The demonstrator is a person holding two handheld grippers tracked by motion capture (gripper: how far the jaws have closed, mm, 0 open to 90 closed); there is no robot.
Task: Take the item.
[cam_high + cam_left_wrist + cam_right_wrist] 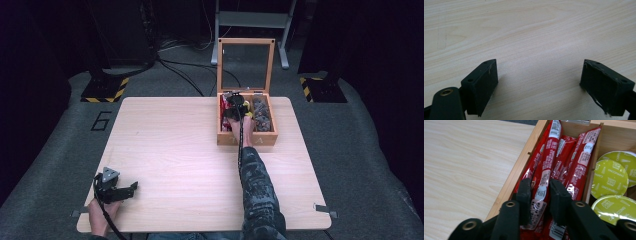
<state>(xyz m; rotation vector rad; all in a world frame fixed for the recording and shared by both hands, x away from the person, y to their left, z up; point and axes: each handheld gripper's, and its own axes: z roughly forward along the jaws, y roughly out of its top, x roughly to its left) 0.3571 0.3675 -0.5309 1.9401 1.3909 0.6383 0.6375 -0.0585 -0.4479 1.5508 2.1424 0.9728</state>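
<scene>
high view / box: wooden box (247,138) with its glass lid (246,63) stood open, at the far right of the desk (180,150).
high view / right gripper: right gripper (236,109) reached down into the box's left compartment; the sleeved forearm runs up from the near edge.
high view / left gripper: left gripper (119,190) low over the near-left corner of the desk, well apart from the box.

left gripper view / jaws: spread wide, nothing between them, bare wood underneath.

right gripper view / item: red stick sachets (564,157) packed lengthwise in the compartment against the box's outer wall; green-lidded capsules (610,177) in the next compartment, past a wooden divider.
right gripper view / jaws: drawn close on either side of one sachet (546,173) near its lower end; pinch looks light, full closure hard to confirm.

handling / weight: probably very light, powder-filled.
handling / stiffness: soft foil tube, likely to bend or droop from an end grip.
handling / surface: glossy wrapper, could slip.
handling / grip spot: nearer mid-length would balance better; neighbours lie tight, one may drag along.
handling / fragility: low, though a hard squeeze may crease it.
</scene>
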